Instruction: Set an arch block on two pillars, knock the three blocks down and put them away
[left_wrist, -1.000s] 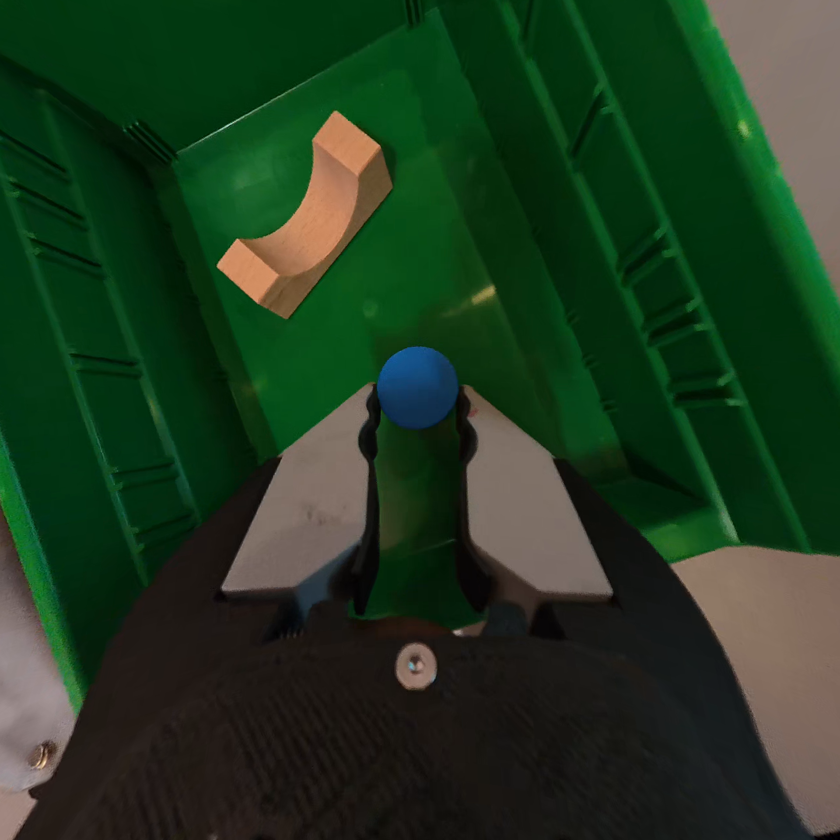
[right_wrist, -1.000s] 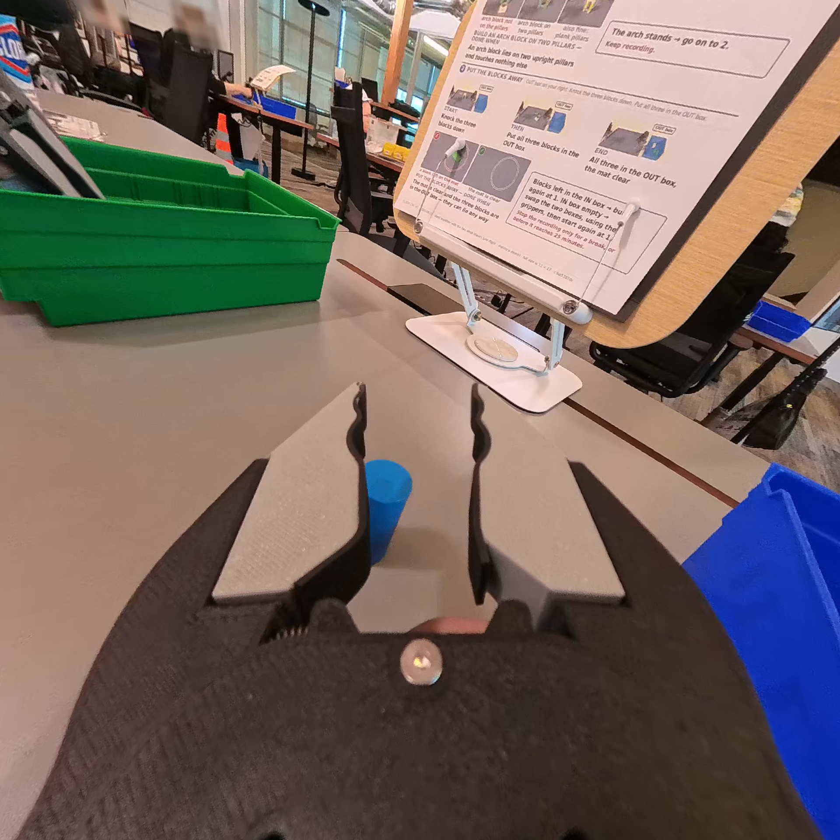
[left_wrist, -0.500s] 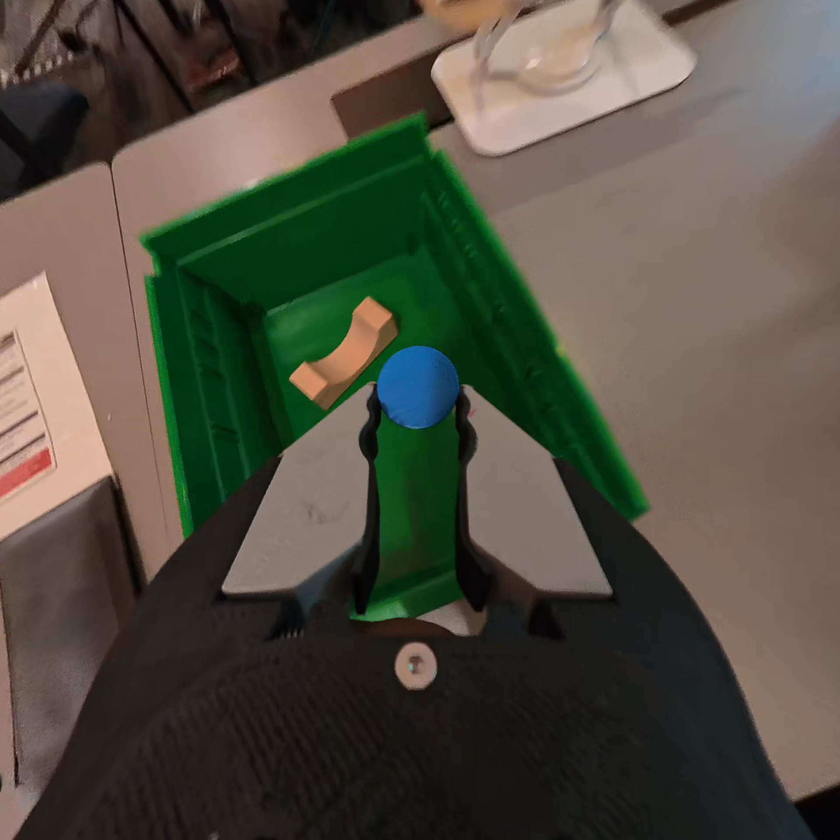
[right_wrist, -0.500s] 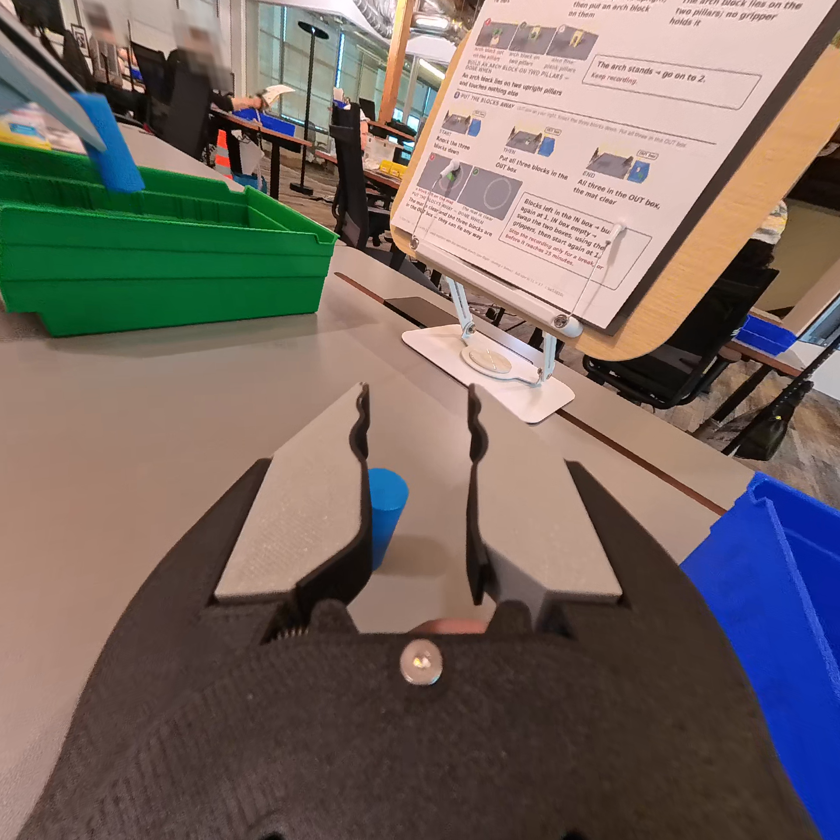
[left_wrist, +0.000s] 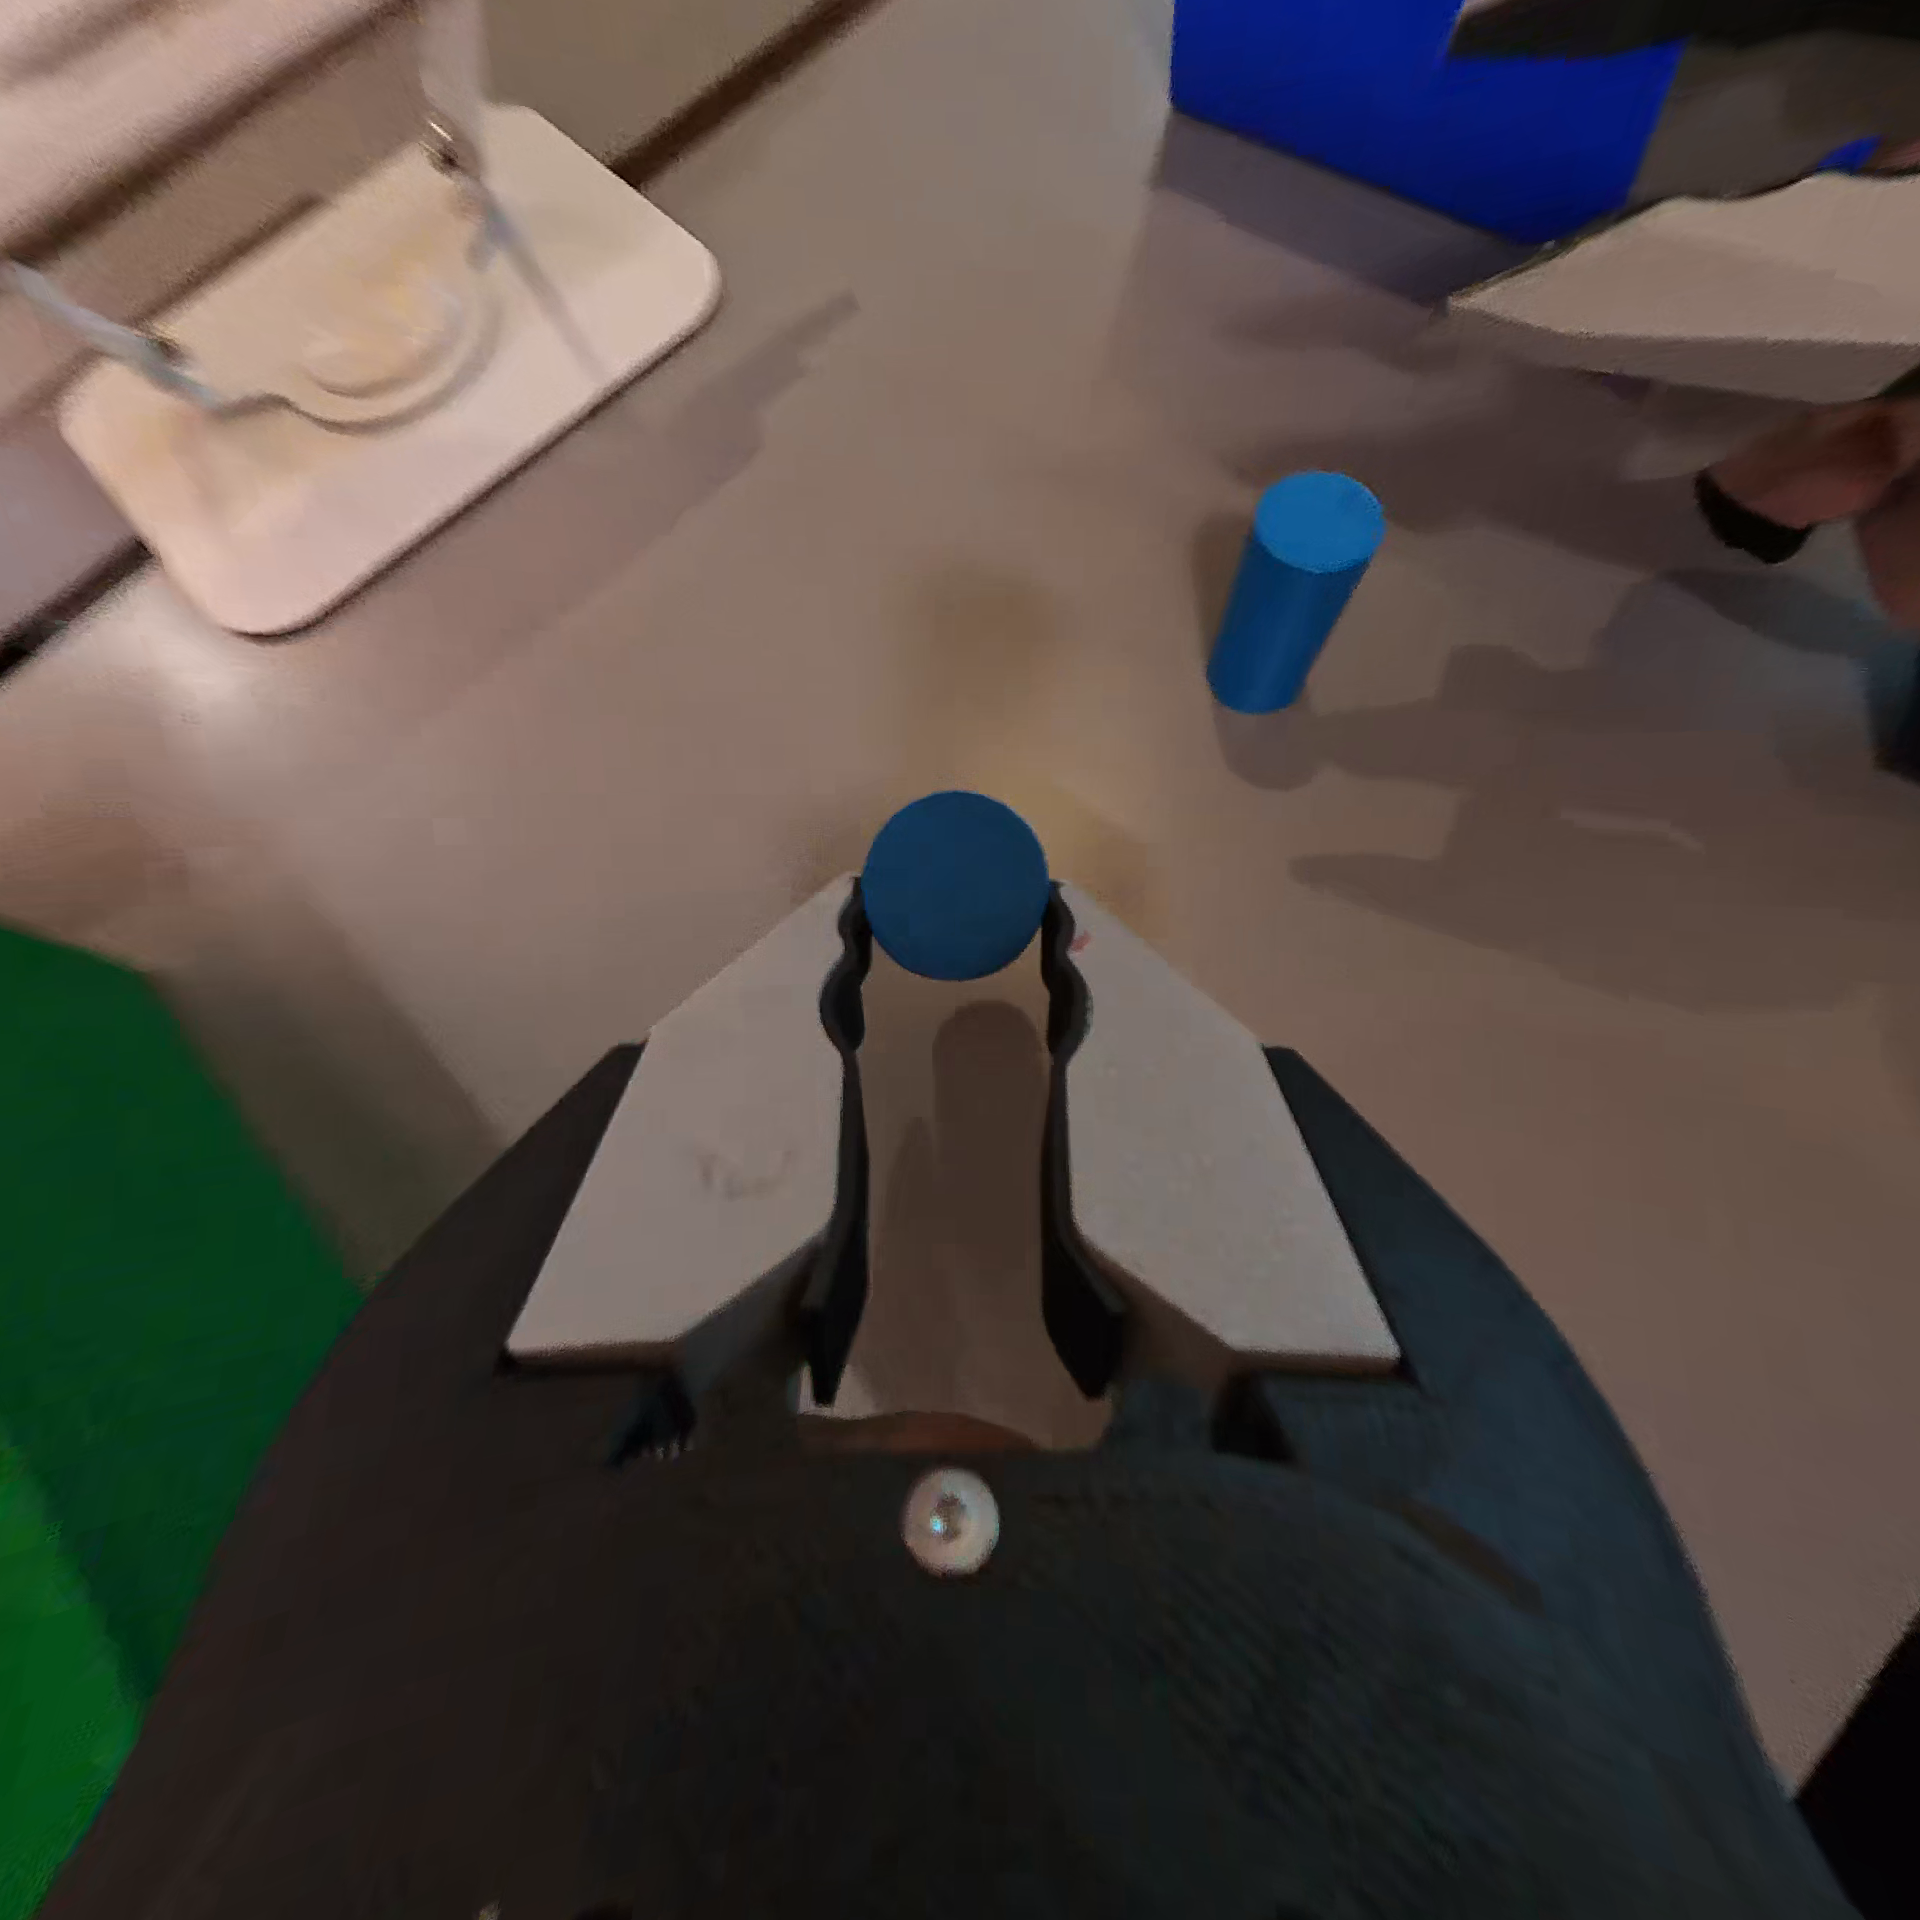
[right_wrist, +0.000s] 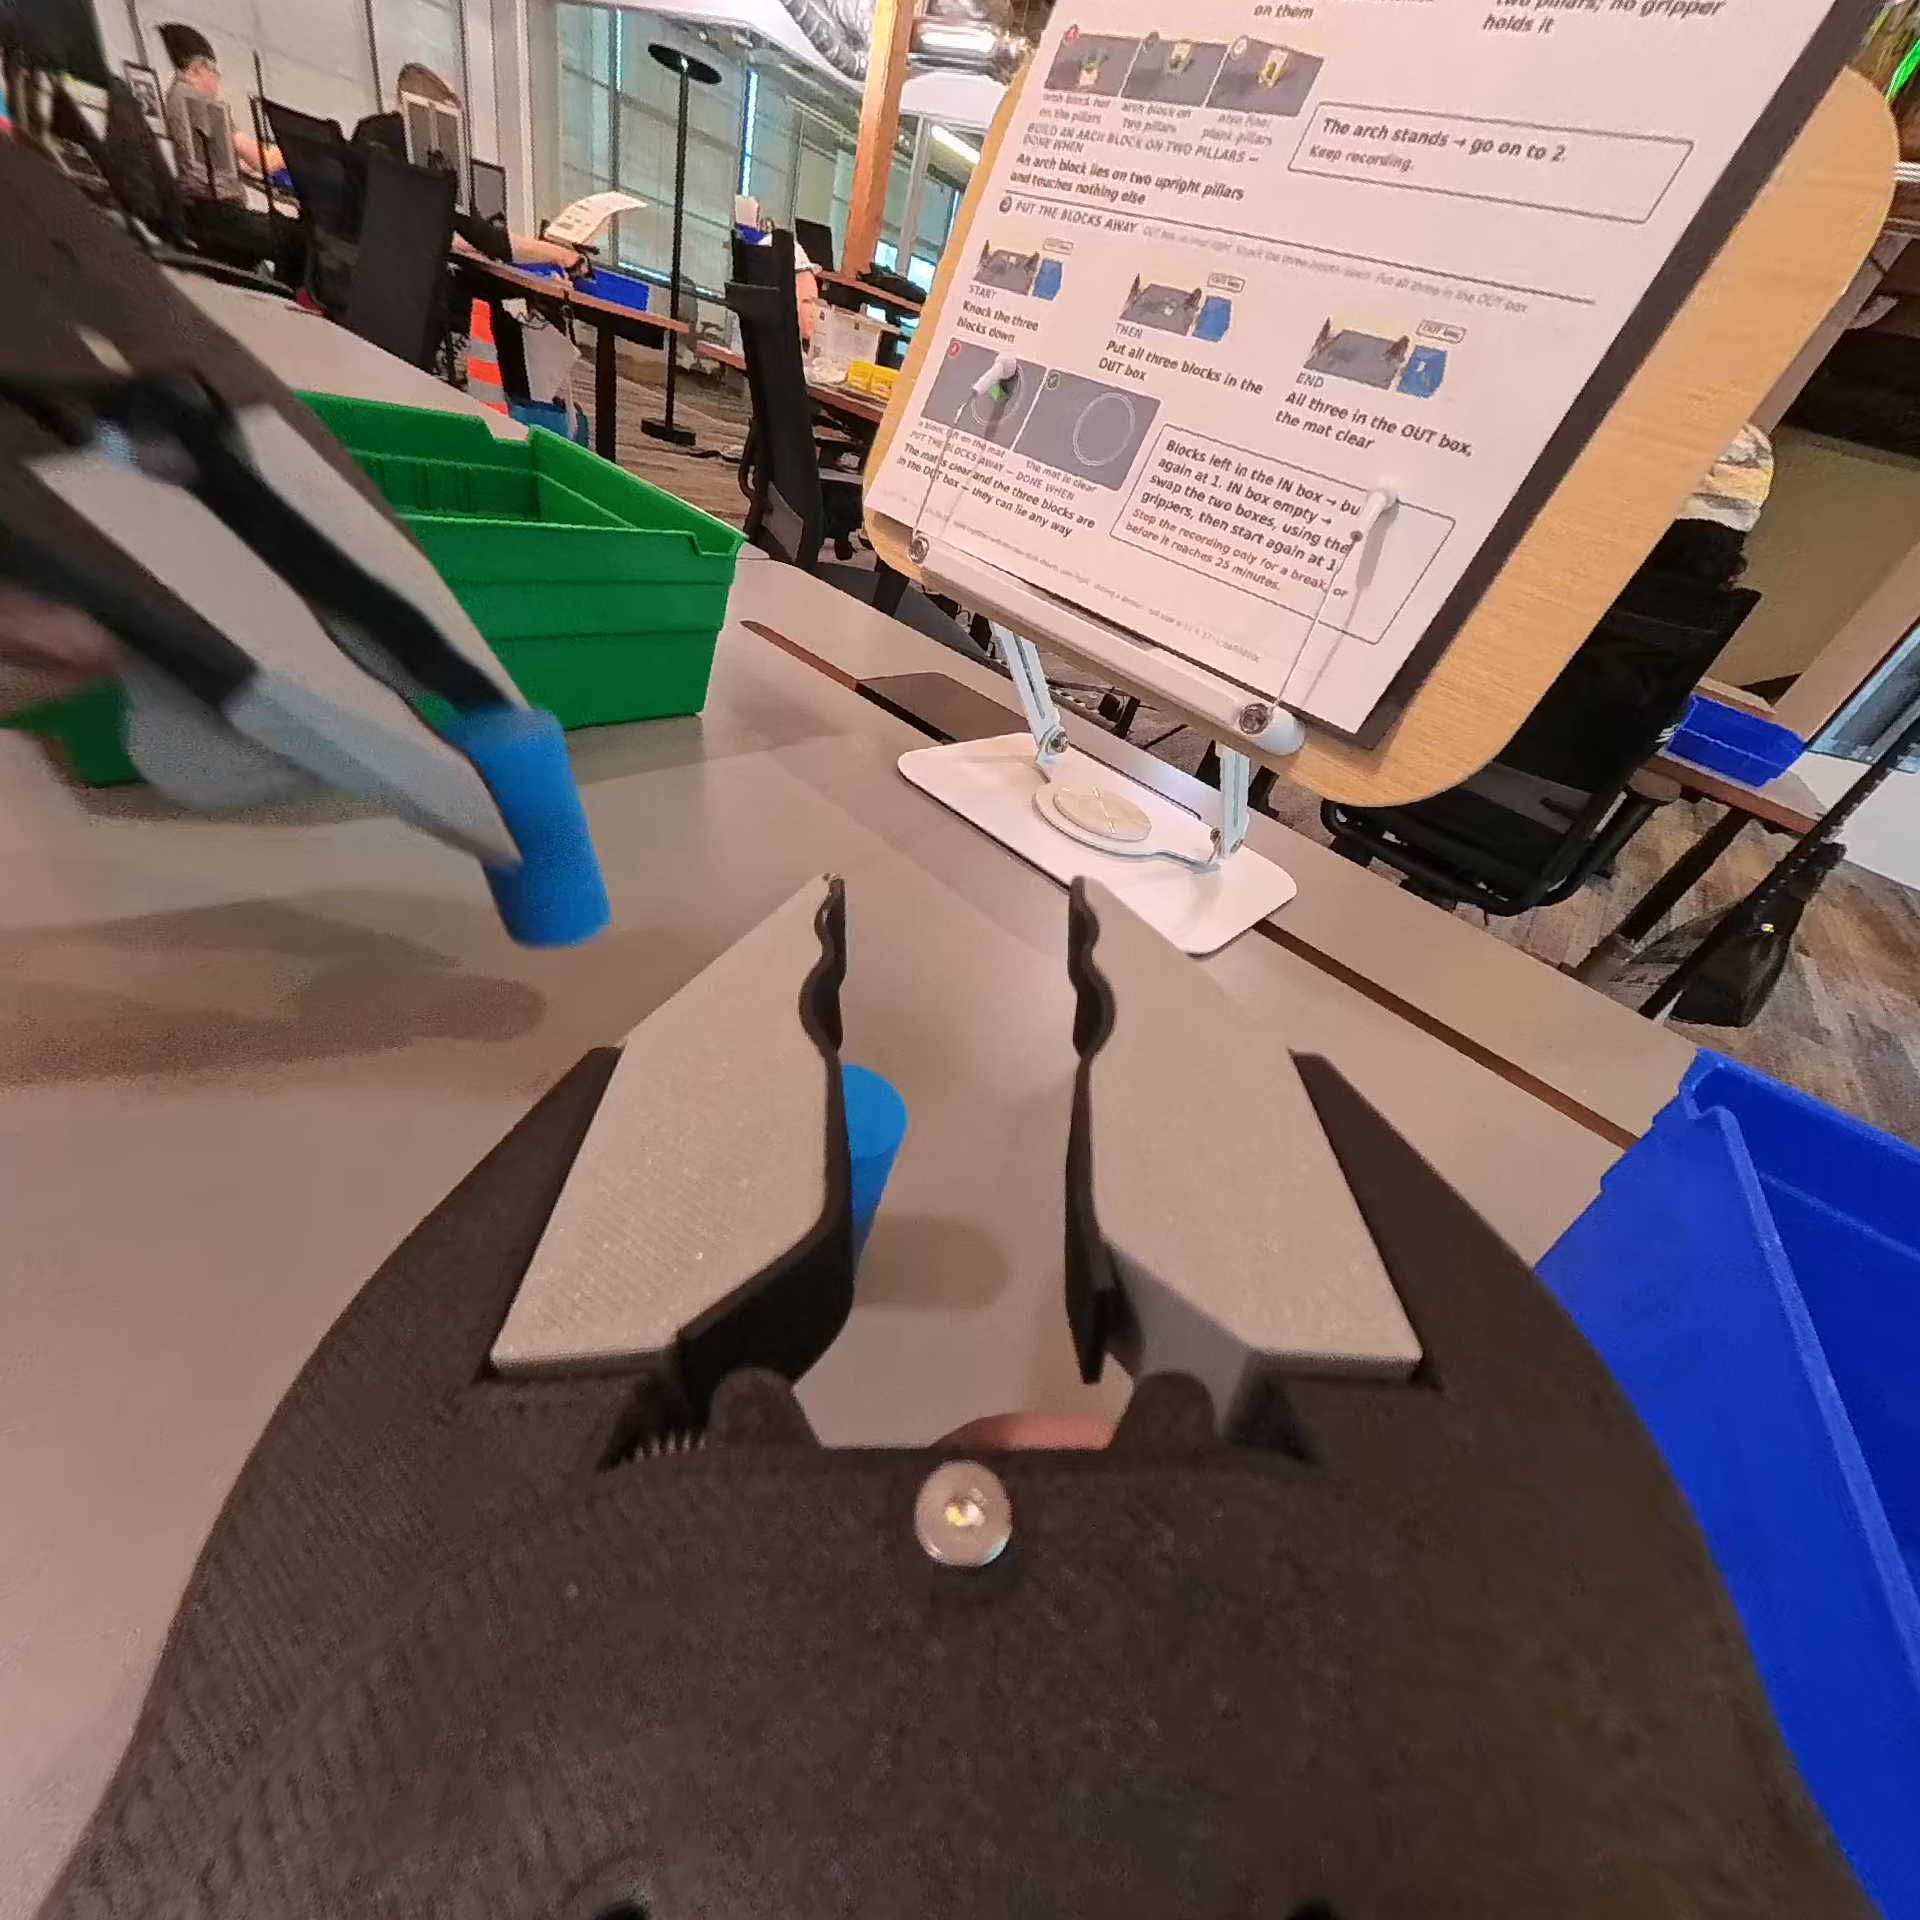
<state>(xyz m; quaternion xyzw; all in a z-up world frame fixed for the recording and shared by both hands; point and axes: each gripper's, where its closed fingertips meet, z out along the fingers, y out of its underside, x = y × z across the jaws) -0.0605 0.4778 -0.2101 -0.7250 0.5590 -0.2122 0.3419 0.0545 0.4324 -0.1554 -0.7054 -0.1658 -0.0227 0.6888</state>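
Grey table (right_wrist: 260, 1195). Green bin (right_wrist: 582, 561): interior seen from right wrist only. Blue bin (right_wrist: 1766, 1351). Left gripper (left_wrist: 954, 914), clamping raised blue pillar (left_wrist: 954, 899). Right gripper (right_wrist: 951, 925), fingers parted, empty. Second pillar (left_wrist: 1294, 592) upright on table.

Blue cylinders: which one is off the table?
The cylinder clamped in the left gripper; the other cylinder stands on the table, ungripped.

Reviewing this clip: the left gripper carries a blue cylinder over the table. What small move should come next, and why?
Probably lower the held cylinder upright onto the table, beside the standing pillar. The left gripper grips it above the surface, and the right gripper is open and holds nothing.
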